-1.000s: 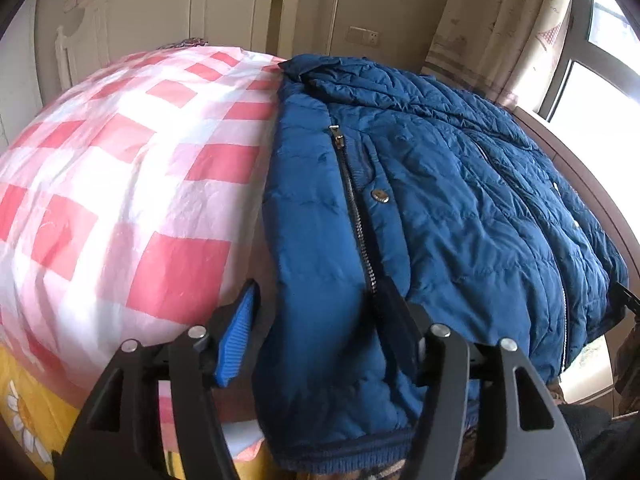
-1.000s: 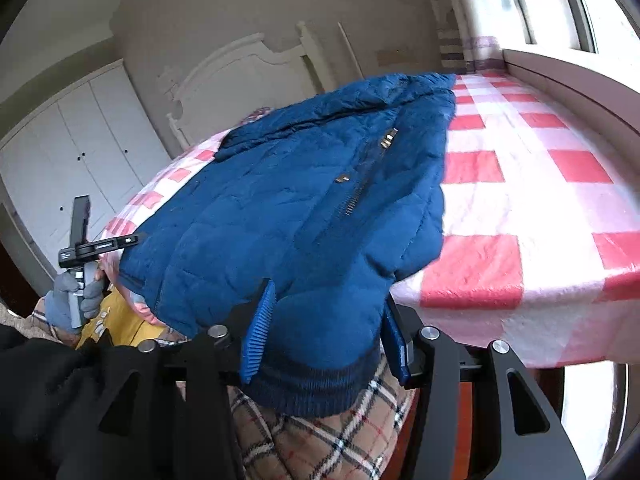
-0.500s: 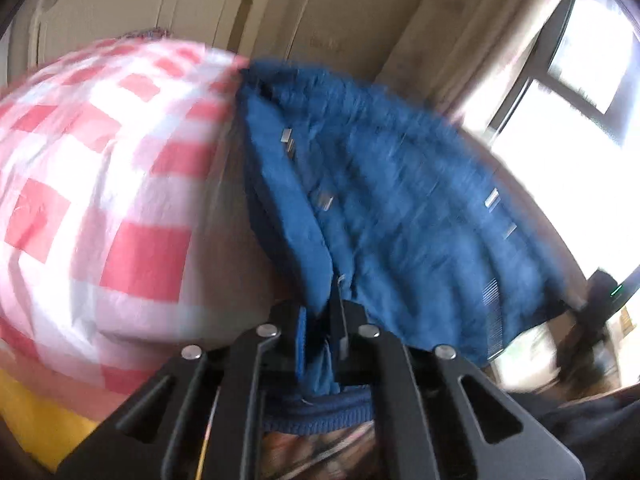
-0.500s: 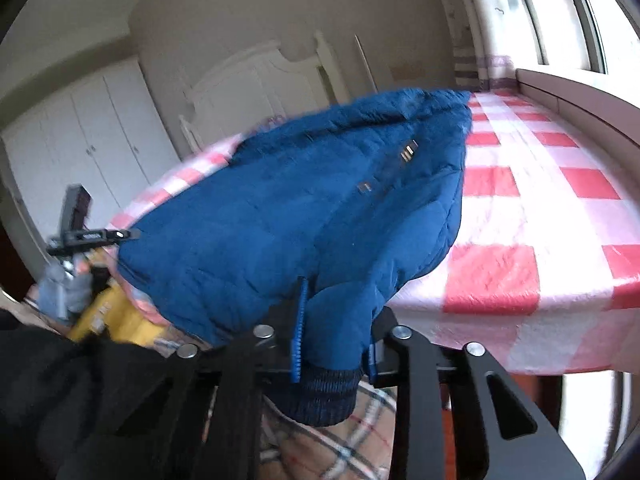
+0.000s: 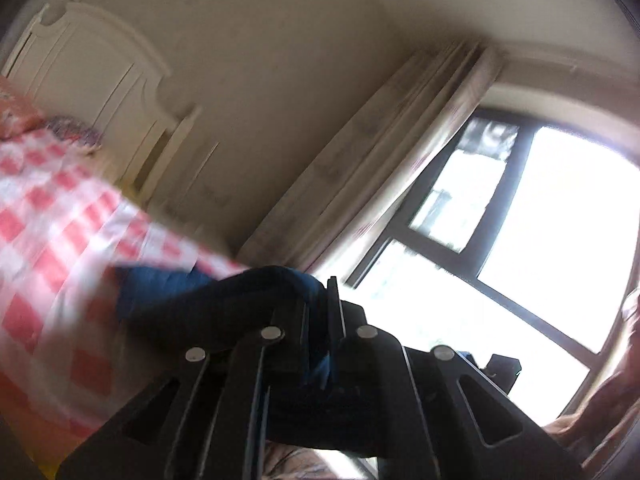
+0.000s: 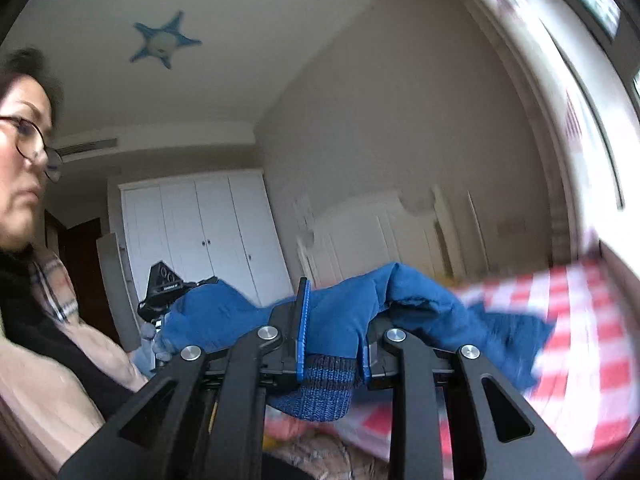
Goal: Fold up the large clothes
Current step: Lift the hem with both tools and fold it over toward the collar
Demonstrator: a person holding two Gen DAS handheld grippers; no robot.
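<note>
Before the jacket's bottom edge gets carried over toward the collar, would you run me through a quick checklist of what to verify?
1. Left gripper shut on the blue jacket: ok, fabric is pinched between its jaws.
2. Right gripper shut on the knit hem: ok; its jaws have just been closing onto it.
3. Both corners lifted off the checked bedspread: ok.
4. Hem taut between the grippers: cannot tell.
5. Collar end lying flat: cannot tell, blurred.
</note>
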